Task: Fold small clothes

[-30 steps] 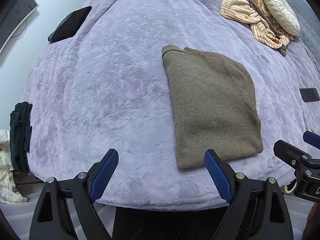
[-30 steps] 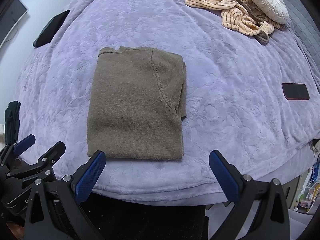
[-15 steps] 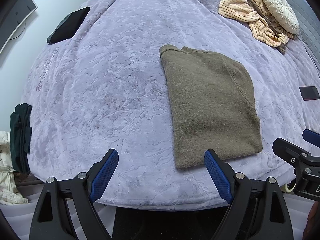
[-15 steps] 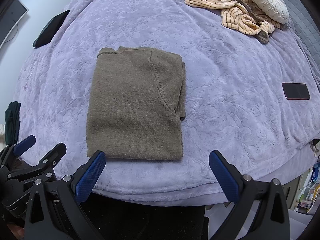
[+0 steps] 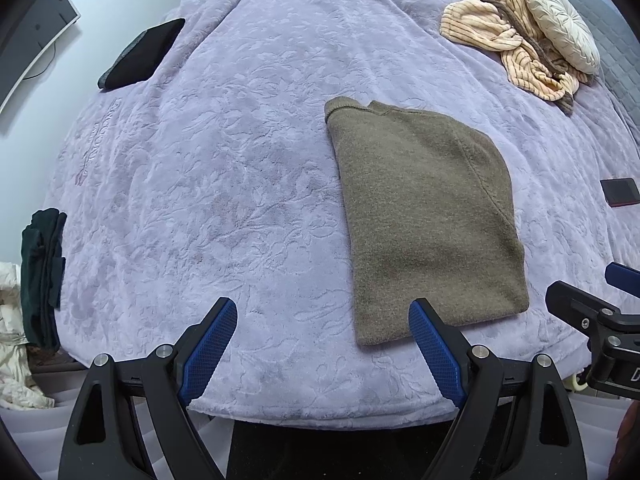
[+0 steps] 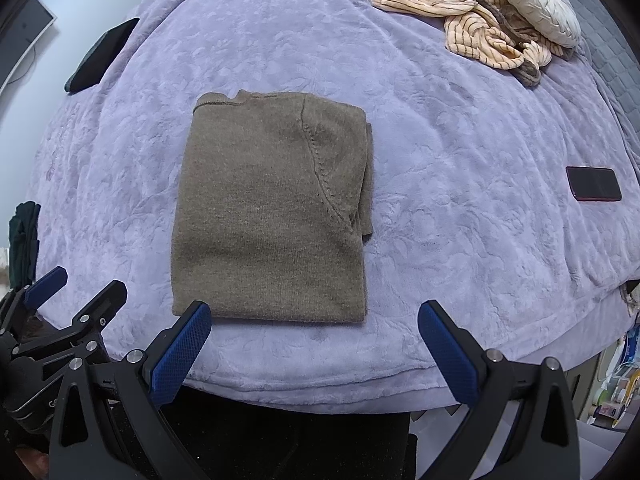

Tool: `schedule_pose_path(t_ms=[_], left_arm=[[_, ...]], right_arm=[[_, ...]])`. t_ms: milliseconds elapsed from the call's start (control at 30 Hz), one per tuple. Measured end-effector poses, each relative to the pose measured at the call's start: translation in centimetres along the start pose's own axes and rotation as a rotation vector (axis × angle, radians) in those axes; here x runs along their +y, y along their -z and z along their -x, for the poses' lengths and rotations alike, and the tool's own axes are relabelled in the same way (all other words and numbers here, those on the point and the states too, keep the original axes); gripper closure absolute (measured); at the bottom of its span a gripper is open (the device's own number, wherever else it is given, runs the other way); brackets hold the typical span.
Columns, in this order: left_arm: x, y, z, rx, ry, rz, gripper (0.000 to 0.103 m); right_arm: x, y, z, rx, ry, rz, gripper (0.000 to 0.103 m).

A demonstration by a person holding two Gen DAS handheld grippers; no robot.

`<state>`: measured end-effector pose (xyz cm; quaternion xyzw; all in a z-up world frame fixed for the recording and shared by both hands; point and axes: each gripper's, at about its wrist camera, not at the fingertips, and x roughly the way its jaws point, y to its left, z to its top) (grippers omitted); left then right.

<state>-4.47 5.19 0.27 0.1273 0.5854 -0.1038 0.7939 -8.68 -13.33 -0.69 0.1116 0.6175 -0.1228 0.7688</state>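
Observation:
An olive-brown knit sweater (image 5: 424,216) lies folded into a rectangle on the lilac bed cover (image 5: 224,168), its near edge close to the bed's front edge. It also shows in the right wrist view (image 6: 272,208), with a sleeve edge sticking out on its right side. My left gripper (image 5: 322,320) is open and empty, hovering at the bed's front edge to the left of the sweater's near corner. My right gripper (image 6: 314,324) is open and empty, just in front of the sweater's near edge.
A heap of striped peach clothes (image 6: 452,4) and a round cream cushion (image 6: 536,4) lie at the far right. A dark phone (image 6: 594,184) lies on the right. A black folded item (image 5: 140,54) lies far left. Dark clothes (image 5: 40,272) hang off the left edge.
Both grippers have drifted very slightly; the sweater sits a touch lower in the left wrist view. Nothing was grasped or released.

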Motion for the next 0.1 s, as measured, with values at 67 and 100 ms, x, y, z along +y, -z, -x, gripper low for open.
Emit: schedule_pose_path(t_ms=[67,100], left_arm=[[-0.14,0.03,0.03,-0.002,-0.002,-0.004,0.014],[-0.16,0.03,0.01,-0.002,-0.002,-0.005,0.014]], right_arm=[[0.01,-0.06,-0.07,0.002,0.0,0.002,0.0],[0.01,-0.09,-0.07,0.002,0.0,0.003,0.0]])
